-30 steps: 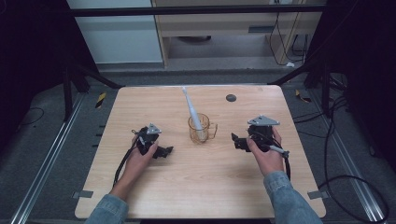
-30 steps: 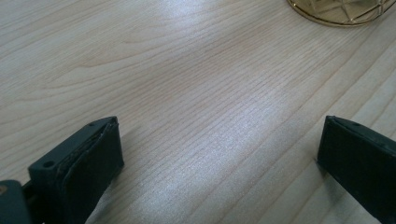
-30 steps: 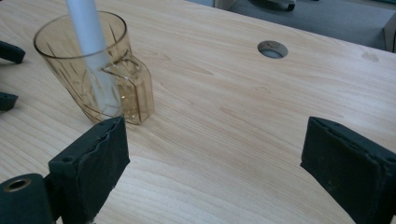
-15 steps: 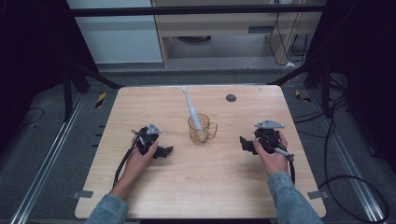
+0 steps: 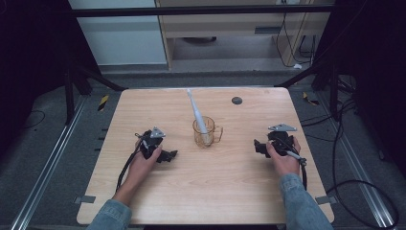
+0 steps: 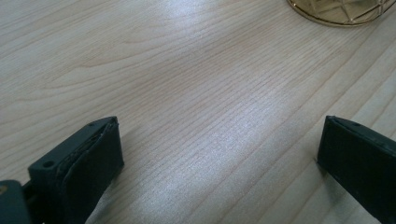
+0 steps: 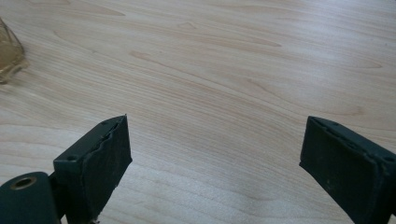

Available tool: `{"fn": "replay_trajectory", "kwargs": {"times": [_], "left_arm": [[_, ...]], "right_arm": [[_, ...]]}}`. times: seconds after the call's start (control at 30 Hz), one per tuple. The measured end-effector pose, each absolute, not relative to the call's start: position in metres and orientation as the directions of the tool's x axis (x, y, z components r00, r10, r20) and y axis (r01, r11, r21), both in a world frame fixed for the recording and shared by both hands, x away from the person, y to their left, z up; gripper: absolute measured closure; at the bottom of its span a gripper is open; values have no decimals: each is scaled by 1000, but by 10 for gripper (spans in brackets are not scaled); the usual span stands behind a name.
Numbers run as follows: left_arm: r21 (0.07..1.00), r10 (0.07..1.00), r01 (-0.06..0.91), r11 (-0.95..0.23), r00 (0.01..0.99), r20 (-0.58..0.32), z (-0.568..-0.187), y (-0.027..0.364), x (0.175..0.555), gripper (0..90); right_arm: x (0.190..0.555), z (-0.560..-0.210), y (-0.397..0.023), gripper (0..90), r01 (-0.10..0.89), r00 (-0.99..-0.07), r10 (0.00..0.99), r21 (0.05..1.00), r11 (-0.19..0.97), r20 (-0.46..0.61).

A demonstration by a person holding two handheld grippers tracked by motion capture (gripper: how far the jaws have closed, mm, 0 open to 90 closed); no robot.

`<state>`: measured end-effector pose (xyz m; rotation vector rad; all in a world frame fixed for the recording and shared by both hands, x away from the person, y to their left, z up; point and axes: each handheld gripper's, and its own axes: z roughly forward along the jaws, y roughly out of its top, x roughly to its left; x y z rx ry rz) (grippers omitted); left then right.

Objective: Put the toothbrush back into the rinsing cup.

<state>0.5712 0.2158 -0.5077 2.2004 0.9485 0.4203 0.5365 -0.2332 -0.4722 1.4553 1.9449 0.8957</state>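
Toothbrush (image 5: 196,111) is stood in amber cup (image 5: 204,132), table centre. Left gripper (image 5: 168,155) at 9 o'clock and right gripper (image 5: 258,147) at 3 o'clock are held apart, empty. Little is judged left.

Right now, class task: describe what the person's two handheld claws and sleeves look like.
Both the left claw and right claw are black, each topped by a grey three-cornered plate and trailing a black cable. Up close, the jaws are blocky with flat dark pads. The person wears blue denim sleeves.

The right tool (image 7: 215,158) hangs wide open over bare table (image 7: 224,70) — amber cup (image 7: 9,56) at the left edge.
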Motion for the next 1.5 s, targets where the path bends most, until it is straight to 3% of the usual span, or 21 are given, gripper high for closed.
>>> {"fn": "replay_trajectory", "kwargs": {"times": [0.73,1.03,1.5], "left_arm": [[707,733,508,-492,680,21,-508,216,571,0],[707,733,508,-492,680,21,-508,216,571,0],[707,733,508,-492,680,21,-508,216,571,0]], "right_arm": [[576,-478,-238,117,615,-225,973,769,175,-41],[595,-486,-236,138,614,-173,985,784,87,26],[602,-500,-239,120,645,-136,990,761,66,29]]}}
